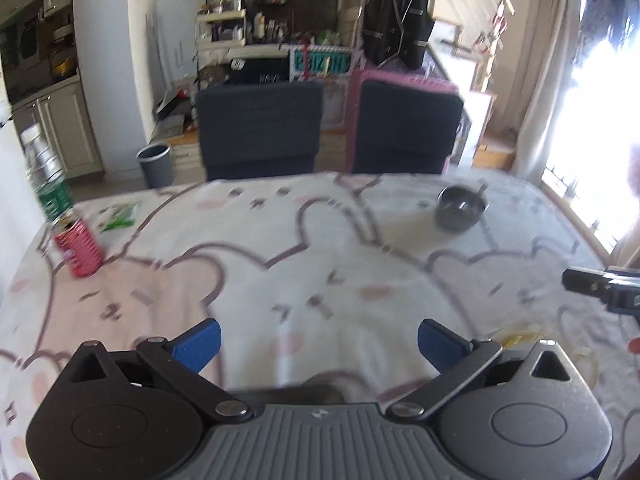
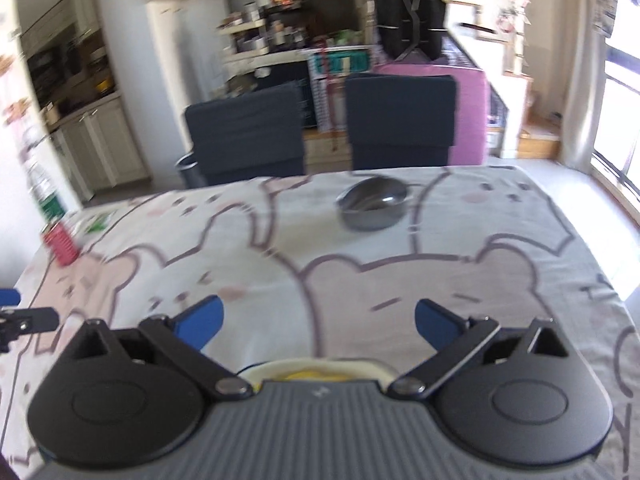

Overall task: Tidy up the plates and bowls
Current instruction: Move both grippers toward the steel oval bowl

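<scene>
A dark grey bowl [image 1: 461, 213] [image 2: 373, 207] with something dark inside it stands on the far right part of the table. My left gripper [image 1: 319, 342] is open above the cartoon tablecloth [image 1: 304, 264], nothing between its blue fingers [image 1: 199, 345]. My right gripper [image 2: 319, 324] is open too, empty between its blue fingers [image 2: 437, 323]. Just under its body peeks the cream rim of a dish [image 2: 316, 372] with yellow inside, mostly hidden. The right gripper's black tip [image 1: 600, 286] shows at the right edge of the left wrist view; the left gripper's tip [image 2: 24, 320] shows at the left edge of the right wrist view.
A red can [image 1: 78, 246] [image 2: 60, 246] and a clear bottle with a green label [image 1: 46, 176] stand at the table's left edge, beside a green wrapper [image 1: 120, 216]. Two dark chairs [image 1: 260, 132] [image 2: 400, 120] face the far edge. A grey bin [image 1: 156, 164] is on the floor.
</scene>
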